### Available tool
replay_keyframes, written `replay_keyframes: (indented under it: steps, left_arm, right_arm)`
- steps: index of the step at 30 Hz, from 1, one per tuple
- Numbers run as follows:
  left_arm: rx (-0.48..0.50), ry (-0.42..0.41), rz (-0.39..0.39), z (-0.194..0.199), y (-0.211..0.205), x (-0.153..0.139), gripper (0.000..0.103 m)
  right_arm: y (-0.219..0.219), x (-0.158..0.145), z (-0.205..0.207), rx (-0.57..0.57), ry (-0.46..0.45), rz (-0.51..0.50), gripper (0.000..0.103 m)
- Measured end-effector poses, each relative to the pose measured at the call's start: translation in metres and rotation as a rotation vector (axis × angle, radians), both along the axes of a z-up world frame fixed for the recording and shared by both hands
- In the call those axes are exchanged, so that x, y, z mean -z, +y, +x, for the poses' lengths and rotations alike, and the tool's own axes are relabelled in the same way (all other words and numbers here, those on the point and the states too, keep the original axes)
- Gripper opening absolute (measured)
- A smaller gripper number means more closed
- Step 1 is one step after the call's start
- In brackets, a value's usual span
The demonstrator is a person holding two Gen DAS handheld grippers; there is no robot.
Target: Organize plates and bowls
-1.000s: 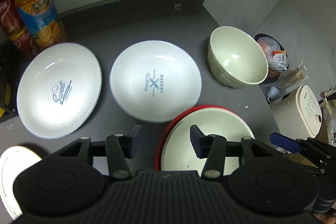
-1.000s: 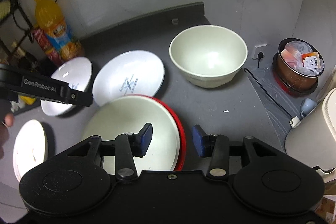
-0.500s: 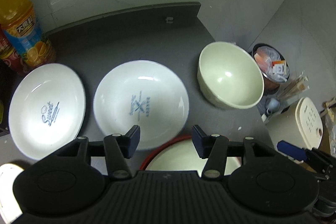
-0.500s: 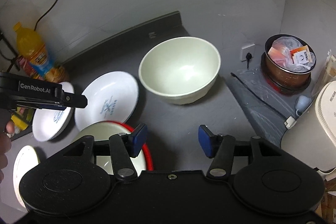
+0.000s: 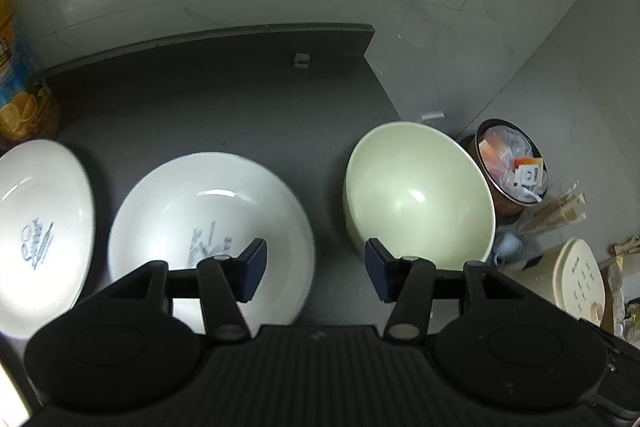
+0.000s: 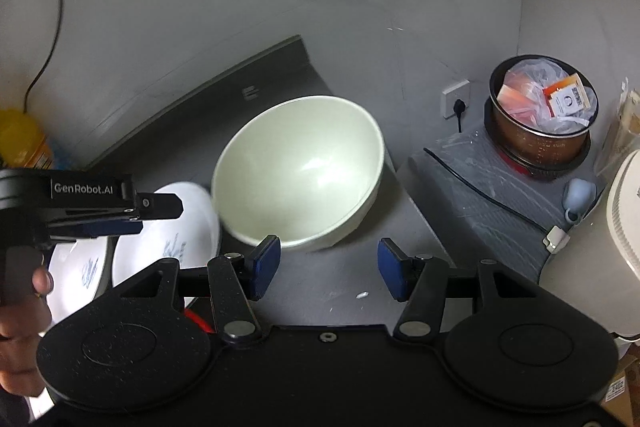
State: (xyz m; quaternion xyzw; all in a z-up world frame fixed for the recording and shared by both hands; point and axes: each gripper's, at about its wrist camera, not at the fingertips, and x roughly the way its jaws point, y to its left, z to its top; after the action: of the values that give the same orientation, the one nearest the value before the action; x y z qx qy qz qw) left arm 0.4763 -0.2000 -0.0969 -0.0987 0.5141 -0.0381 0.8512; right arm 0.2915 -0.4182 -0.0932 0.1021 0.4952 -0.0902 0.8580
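Right wrist view: "GenRobot.AI" printed on the left gripper.

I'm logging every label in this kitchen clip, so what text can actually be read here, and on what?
"GenRobot.AI": white print on the left tongs, seen from the right wrist.
White plates: blue script, too blurred to read.
Orange drink bottle: label unreadable.
Orange packet in the brown pot: print too small.

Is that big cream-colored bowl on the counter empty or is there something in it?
Empty. The cream bowl sits upright on the dark counter, and both views show only its bare glossy inside.
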Motion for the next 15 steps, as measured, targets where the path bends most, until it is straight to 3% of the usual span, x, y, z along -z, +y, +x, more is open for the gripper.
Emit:
replay_keyframes:
  steps: [15]
  left_arm:
    - [-0.007,0.056,0.042,0.048,-0.034,0.038,0.052]
  right_arm:
    - [-0.028,0.041,0.038,0.072,0.065,0.021,0.054]
